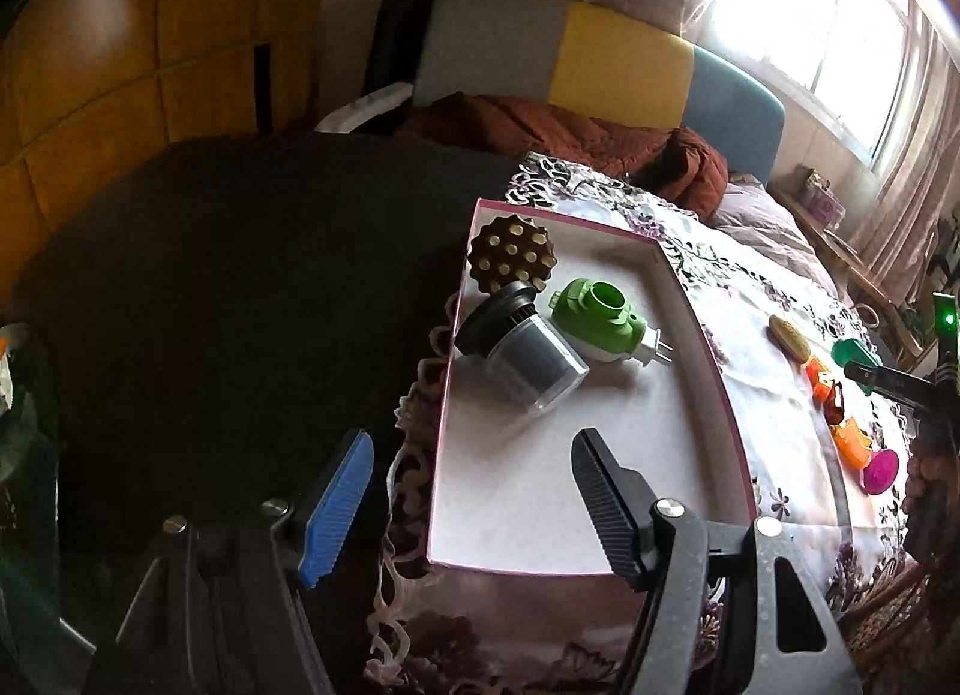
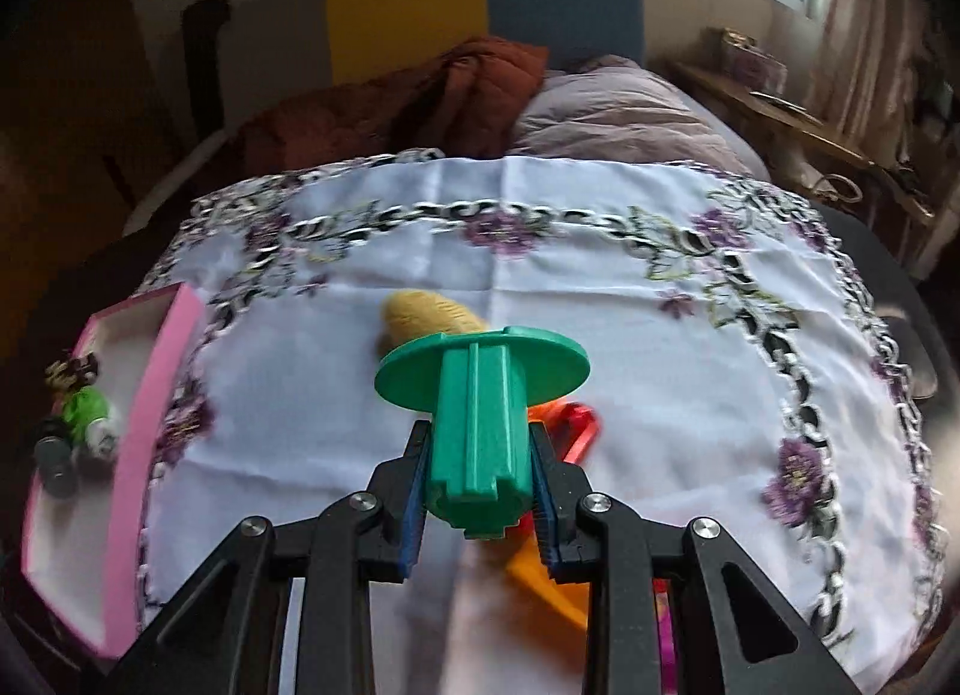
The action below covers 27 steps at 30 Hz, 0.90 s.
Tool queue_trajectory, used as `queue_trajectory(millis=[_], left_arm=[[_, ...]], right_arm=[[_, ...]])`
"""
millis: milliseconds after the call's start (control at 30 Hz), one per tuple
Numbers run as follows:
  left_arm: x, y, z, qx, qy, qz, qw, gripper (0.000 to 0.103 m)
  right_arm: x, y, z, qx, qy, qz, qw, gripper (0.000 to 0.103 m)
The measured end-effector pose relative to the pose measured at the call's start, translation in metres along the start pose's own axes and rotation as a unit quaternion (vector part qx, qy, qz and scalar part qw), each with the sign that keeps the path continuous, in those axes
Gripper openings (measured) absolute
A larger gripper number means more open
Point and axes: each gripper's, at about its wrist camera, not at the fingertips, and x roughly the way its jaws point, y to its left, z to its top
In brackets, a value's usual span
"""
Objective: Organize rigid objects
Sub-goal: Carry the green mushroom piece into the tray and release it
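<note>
Now right gripper point(image 2: 480, 491) clamps green flanged piece point(image 2: 480, 425); carry left, lower into pink-walled box point(image 2: 162, 395), clear of plug-in point(image 2: 84, 410). Left gripper point(image 1: 474, 491) open, empty, at box's near edge.

Left gripper point(image 1: 474, 506) agape over pink-rimmed box point(image 1: 600, 515); inside: green plug point(image 1: 600, 320), grey canister point(image 1: 522, 356), studded brown disc point(image 1: 512, 254).

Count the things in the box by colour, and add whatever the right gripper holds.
In the box:
Brown: 1 (studded disc)
Green: 1 (plug-in unit)
Black and grey: 1 (canister)
In the right gripper:
Green: 1 (flanged piece)
Total: 4
</note>
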Motion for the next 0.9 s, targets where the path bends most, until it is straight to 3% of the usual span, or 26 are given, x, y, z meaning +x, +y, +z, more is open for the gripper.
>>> queue_trajectory(millis=[267,433,567,733,900], left_arm=[[-0.004,0.004,-0.002,-0.001,0.002,0.010,0.9999,0.070],[-0.007,0.011,-0.003,-0.010,0.002,0.018,0.9998,0.070],[-0.007,0.017,-0.004,-0.017,0.004,0.021,0.9996,0.070],[-0.007,0.019,-0.005,-0.020,0.005,0.021,0.9996,0.070],[-0.004,0.023,-0.006,-0.025,0.007,0.019,0.9995,0.070]], right_arm=[[-0.018,0.077,-0.007,-0.047,-0.017,0.077,0.996,0.030],[-0.035,0.155,-0.020,-0.110,-0.019,0.154,0.982,0.030],[-0.039,0.207,-0.035,-0.155,-0.005,0.192,0.969,0.030],[-0.017,0.251,-0.055,-0.176,0.029,0.207,0.962,0.030],[0.009,0.273,-0.061,-0.174,0.044,0.177,0.968,0.030]])
